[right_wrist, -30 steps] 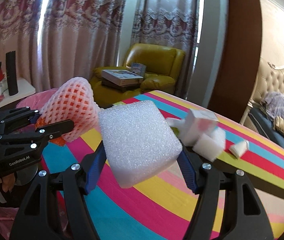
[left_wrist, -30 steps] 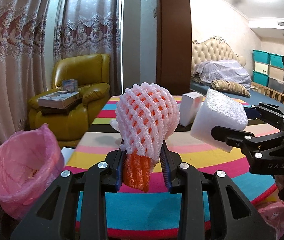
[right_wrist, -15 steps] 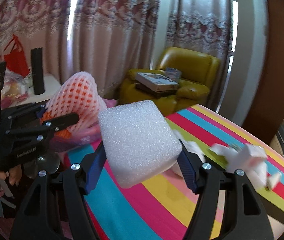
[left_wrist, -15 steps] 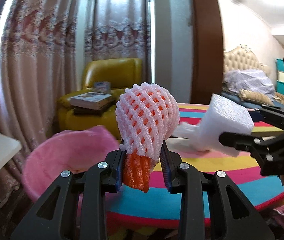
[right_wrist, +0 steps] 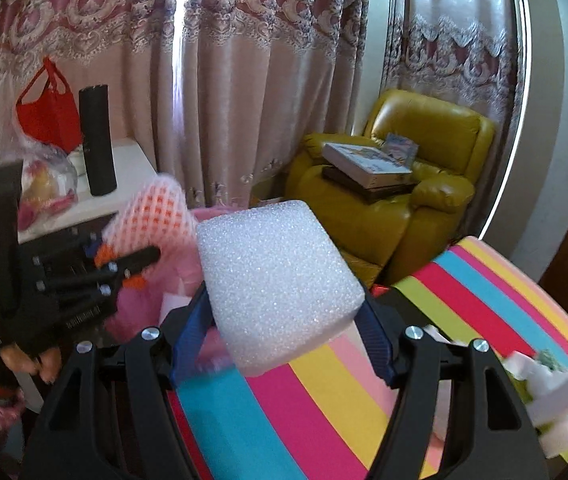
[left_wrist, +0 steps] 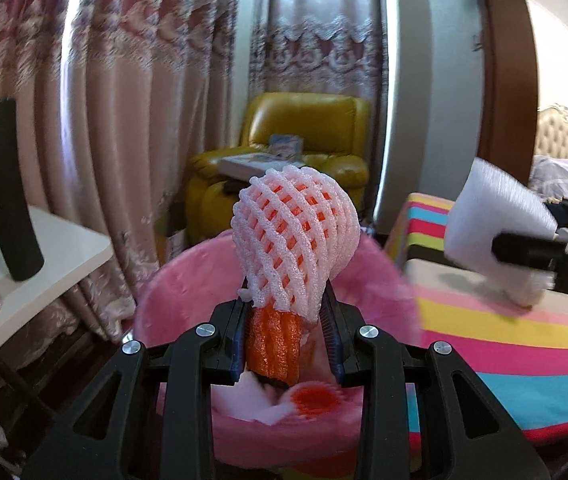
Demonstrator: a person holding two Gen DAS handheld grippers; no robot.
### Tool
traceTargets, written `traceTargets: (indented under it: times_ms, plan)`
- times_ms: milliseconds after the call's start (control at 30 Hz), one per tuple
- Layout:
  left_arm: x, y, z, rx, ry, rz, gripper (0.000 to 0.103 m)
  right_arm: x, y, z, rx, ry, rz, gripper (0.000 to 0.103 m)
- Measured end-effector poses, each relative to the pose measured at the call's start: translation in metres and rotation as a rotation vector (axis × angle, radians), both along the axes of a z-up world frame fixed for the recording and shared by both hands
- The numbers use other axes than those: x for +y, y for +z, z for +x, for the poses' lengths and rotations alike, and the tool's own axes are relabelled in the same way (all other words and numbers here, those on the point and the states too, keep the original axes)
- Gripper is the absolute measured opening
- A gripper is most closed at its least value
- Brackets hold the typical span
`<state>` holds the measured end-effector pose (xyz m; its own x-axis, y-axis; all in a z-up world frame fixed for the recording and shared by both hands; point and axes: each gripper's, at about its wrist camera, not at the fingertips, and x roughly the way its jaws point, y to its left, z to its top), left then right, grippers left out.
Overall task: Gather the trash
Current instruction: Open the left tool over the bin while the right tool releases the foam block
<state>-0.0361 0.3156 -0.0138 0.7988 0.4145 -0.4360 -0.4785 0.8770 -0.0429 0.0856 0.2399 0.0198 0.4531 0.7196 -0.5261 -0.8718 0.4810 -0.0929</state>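
Both grippers have swung over toward the curtain side since half a second ago, so now the foam net (left_wrist: pixel 293 240) sits right above the pink bin (left_wrist: pixel 172 280) instead of off to one side of it. That net is pink-white mesh with an orange piece poking out the bottom, and the left gripper (left_wrist: pixel 287 322) is clamped on it, pads pressing both sides. Down in the bin you can see some white and orange scraps already lying there.

Next to it on the right, the white foam block (right_wrist: pixel 278 288) is squeezed between the fingers of the right gripper (right_wrist: pixel 284 332), held over the edge of the striped table (right_wrist: pixel 463 300). It shows blurry in the left view.

Stuff only the right view gives you: a red bag (right_wrist: pixel 46 114) and a clear bag of bits on the white side table (right_wrist: pixel 132 172), plus more white scraps (right_wrist: pixel 559 396) still lying on the stripes at far right. The black cylinder (right_wrist: pixel 98 140) and yellow armchair (right_wrist: pixel 403 200) with books show up in both. Only the left view looks down into the bin.
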Motion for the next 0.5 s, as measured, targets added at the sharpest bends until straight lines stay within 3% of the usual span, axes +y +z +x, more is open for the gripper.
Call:
traceTargets:
  times_ms: [267, 367, 400, 467, 500]
  plan:
    - [0.036, -0.013, 0.008, 0.018, 0.073, -0.042, 0.032, 0.069, 0.000, 0.023, 0.069, 0.047, 0.019, 0.069]
    - [0.040, -0.020, 0.008, 0.040, 0.100, -0.046, 0.036, 0.079, 0.002, 0.028, 0.084, 0.044, 0.043, 0.079]
    - [0.039, -0.023, 0.006, 0.046, 0.105, -0.051, 0.040, 0.077, 0.005, 0.030, 0.087, 0.040, 0.064, 0.081]
    - [0.038, -0.027, -0.001, 0.045, 0.127, -0.053, 0.083, 0.069, 0.009, 0.031, 0.086, 0.034, 0.083, 0.083]
    - [0.037, -0.027, -0.005, 0.032, 0.141, -0.047, 0.088, 0.063, 0.011, 0.032, 0.081, 0.025, 0.090, 0.084]
